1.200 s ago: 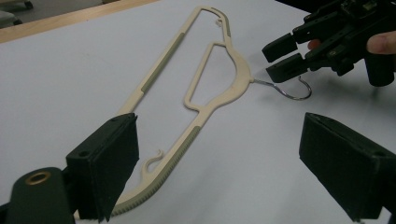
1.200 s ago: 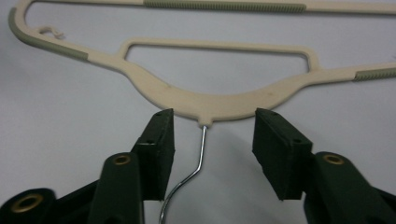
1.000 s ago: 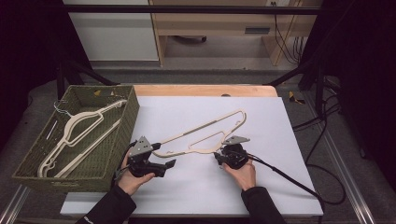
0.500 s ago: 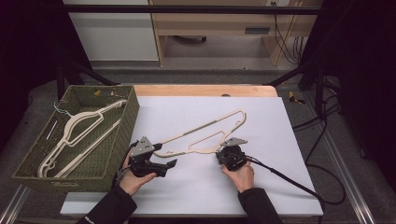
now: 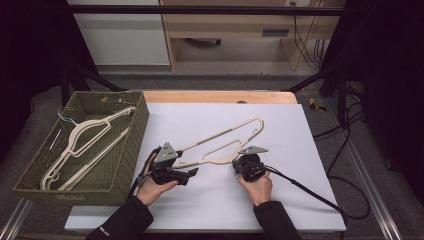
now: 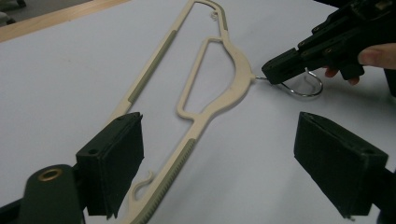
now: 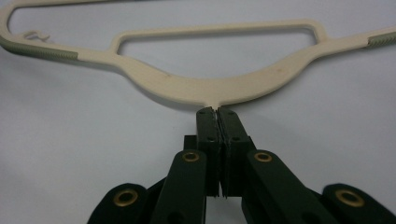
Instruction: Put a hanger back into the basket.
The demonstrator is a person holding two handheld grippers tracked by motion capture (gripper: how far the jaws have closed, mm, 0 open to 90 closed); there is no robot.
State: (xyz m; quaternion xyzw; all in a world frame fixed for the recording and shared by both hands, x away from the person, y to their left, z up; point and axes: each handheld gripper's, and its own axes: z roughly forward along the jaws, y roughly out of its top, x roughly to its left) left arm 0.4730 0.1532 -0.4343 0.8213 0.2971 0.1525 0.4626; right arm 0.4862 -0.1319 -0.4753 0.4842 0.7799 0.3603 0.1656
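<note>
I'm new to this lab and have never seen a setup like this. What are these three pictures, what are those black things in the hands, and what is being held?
The high view looks down on a white table. A person holds a handheld two-jaw gripper in each hand, and each gripper carries its own camera, which gives the other two pictures.

A cream hanger lies flat on the table. The right gripper is shut on the hanger's metal hook, right where it meets the plastic. The left gripper is open, its jaws either side of the hanger's near end, gripping nothing.

At the left stands a green woven basket with more hangers inside.
</note>
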